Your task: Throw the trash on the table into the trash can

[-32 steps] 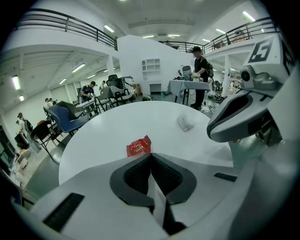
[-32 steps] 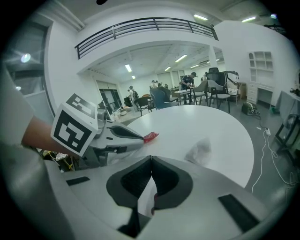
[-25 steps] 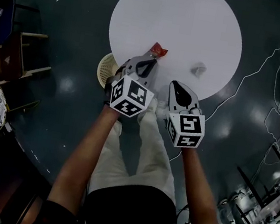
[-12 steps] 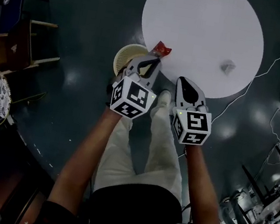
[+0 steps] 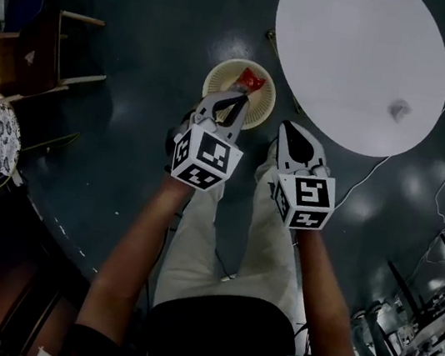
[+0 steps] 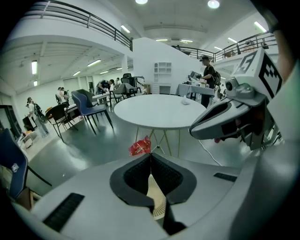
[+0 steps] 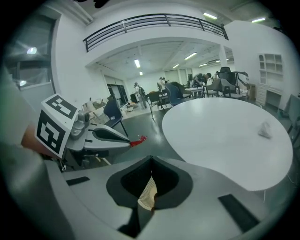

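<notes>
Left gripper (image 5: 241, 94) pinches a red wrapper (image 5: 251, 79) over the trash can (image 5: 220, 71). Right gripper (image 5: 292, 132) is pressed together, empty. One crumpled scrap (image 5: 399, 110) lies on the worktop (image 5: 353, 51).

- Dark, glossy floor (image 5: 144, 41) — pale patches of lamp glare lie on it.
- Head view: round white table (image 5: 353, 51) at one o'clock, wooden chair (image 5: 79, 77) at ten o'clock, white cable (image 5: 366, 176) trailing at three o'clock.
- White walls (image 6: 145, 61), a railed balcony (image 6: 84, 18) overhead, strip lights (image 6: 93, 62) on the ceiling.
- Blue chairs (image 6: 84, 101) and desks further back — people (image 6: 206, 77) stand among them.
</notes>
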